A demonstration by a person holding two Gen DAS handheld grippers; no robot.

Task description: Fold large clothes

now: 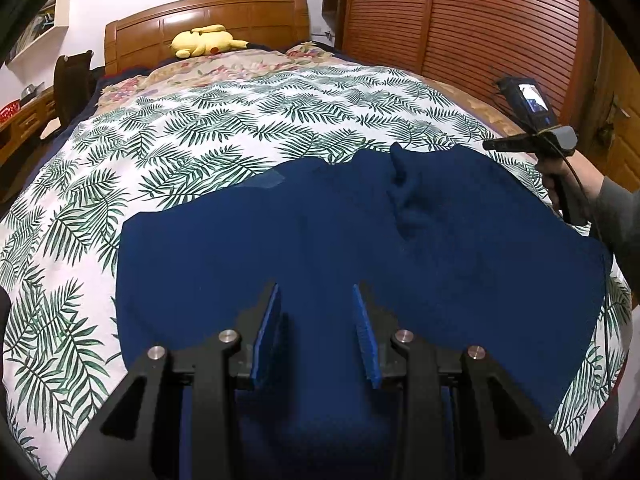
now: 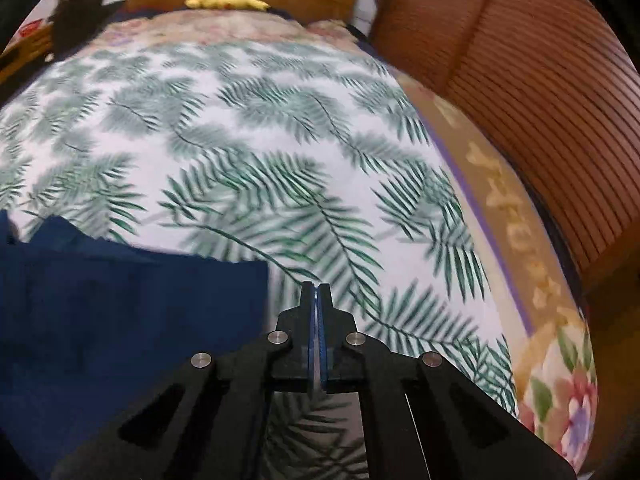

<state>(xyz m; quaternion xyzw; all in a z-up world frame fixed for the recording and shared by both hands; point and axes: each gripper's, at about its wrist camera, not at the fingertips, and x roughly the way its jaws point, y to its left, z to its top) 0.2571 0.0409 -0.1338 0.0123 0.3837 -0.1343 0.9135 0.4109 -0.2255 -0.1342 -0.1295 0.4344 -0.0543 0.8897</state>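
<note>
A large navy garment (image 1: 360, 240) lies spread flat on the leaf-print bedspread (image 1: 200, 140), with a raised wrinkle near its far edge. My left gripper (image 1: 316, 292) hovers over the garment's near part, its blue pads (image 1: 268, 332) standing apart with nothing pinched between them. My right gripper (image 2: 316, 286) is shut and empty, its pads pressed together over bare bedspread (image 2: 280, 160) just right of the garment's (image 2: 120, 300) corner. From the left wrist view, the right gripper (image 1: 490, 145) appears at the garment's far right, held by a hand in a grey sleeve (image 1: 616, 208).
A yellow plush toy (image 1: 204, 40) lies by the wooden headboard (image 1: 240, 12). A slatted wooden wardrobe (image 1: 480, 20) runs along the bed's right side. A dark chair (image 1: 72, 80) and a desk stand at the left. A floral blanket (image 2: 560, 380) edges the bed's right side.
</note>
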